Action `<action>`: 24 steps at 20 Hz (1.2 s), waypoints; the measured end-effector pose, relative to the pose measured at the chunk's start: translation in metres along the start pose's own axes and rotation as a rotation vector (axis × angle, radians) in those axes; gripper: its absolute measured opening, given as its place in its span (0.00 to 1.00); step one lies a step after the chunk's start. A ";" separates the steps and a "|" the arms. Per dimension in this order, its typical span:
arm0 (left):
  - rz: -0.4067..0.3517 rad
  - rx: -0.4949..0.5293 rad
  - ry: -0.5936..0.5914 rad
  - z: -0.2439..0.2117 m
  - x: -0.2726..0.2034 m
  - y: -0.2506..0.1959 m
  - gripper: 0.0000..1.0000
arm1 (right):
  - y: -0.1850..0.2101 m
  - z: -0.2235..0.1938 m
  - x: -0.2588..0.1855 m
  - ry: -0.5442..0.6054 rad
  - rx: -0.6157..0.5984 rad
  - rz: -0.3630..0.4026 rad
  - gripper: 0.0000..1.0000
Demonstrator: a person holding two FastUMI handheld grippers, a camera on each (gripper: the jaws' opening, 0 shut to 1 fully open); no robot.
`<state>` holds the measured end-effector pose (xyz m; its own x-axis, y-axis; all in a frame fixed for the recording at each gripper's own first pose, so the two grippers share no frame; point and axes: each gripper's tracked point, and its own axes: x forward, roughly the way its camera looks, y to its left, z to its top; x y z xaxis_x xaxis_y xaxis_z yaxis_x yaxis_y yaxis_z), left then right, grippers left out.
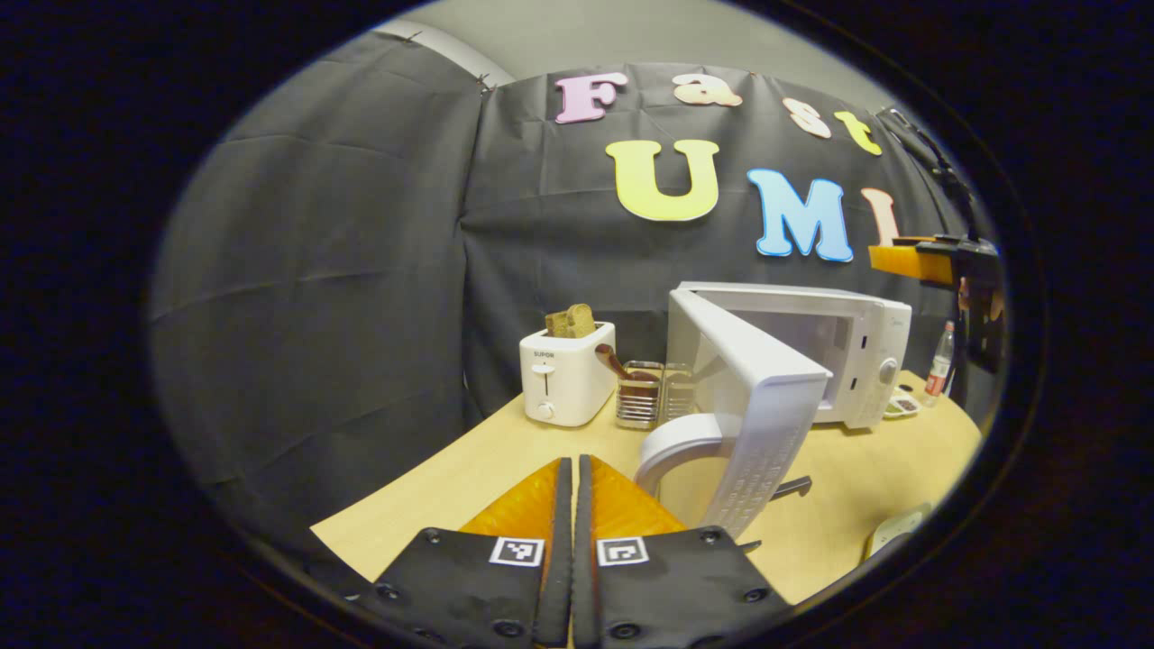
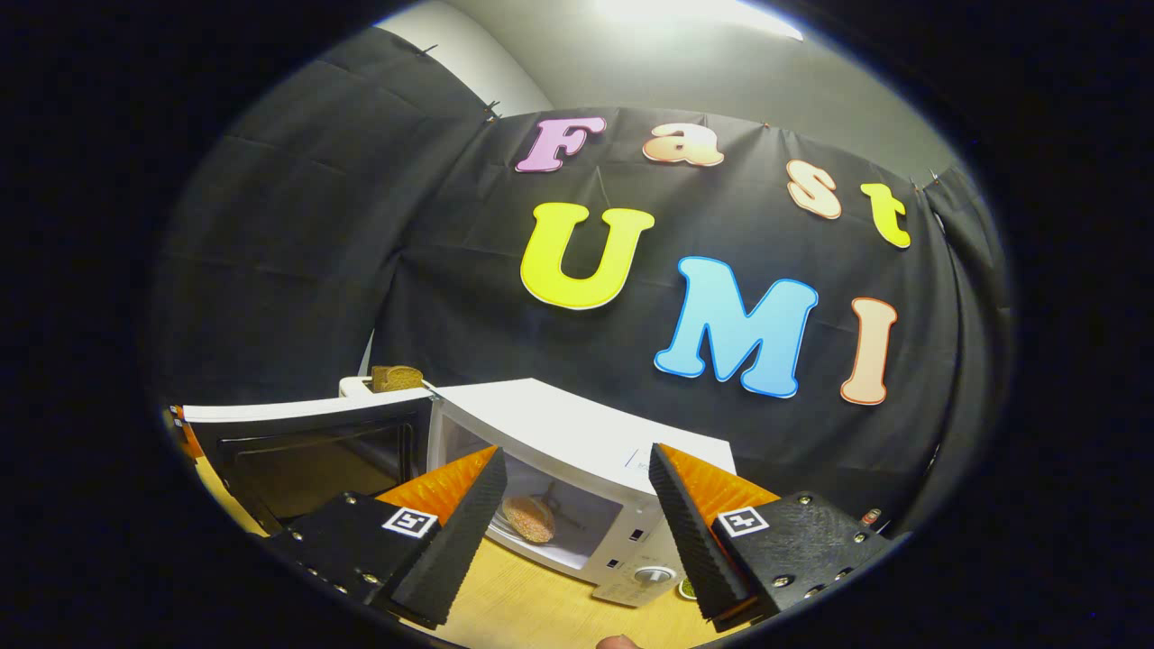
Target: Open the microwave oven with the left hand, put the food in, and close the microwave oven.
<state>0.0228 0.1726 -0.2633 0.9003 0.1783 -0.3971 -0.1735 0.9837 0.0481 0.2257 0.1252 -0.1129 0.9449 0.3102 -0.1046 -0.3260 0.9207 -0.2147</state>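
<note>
The white boxy microwave oven (image 1: 847, 361) is sat on the light wooden desk (image 1: 505, 469), with its white door (image 1: 757, 406) swung wide open and the curved handle (image 1: 676, 446) sticking out toward the left gripper (image 1: 574, 478). That gripper's jaws are pressed together with nothing held between them, just short of the handle. In the right gripper view, the round brown bread-like food (image 2: 529, 518) is already parked inside the oven cavity. The right gripper (image 2: 577, 505) is hung in front of the oven, jaws spread wide and empty. A white toaster (image 1: 568, 374) with brown toast (image 1: 571, 322) is seen just left of the oven.
</note>
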 end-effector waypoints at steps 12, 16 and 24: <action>-0.269 0.024 0.015 0.008 -0.003 -0.147 0.03 | -0.055 0.004 -0.066 -0.008 0.068 -0.073 0.97; -0.374 0.054 0.000 0.019 0.004 -0.197 0.03 | -0.081 0.000 -0.089 0.002 0.079 -0.139 0.97; -0.527 0.099 -0.030 0.042 0.027 -0.267 0.03 | -0.124 -0.007 -0.137 0.034 0.091 -0.285 0.97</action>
<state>0.1103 -0.0838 -0.2486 0.8666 -0.3410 -0.3643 0.3419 0.9375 -0.0643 0.1370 -0.0334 -0.0787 0.9959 0.0296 -0.0851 -0.0424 0.9875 -0.1521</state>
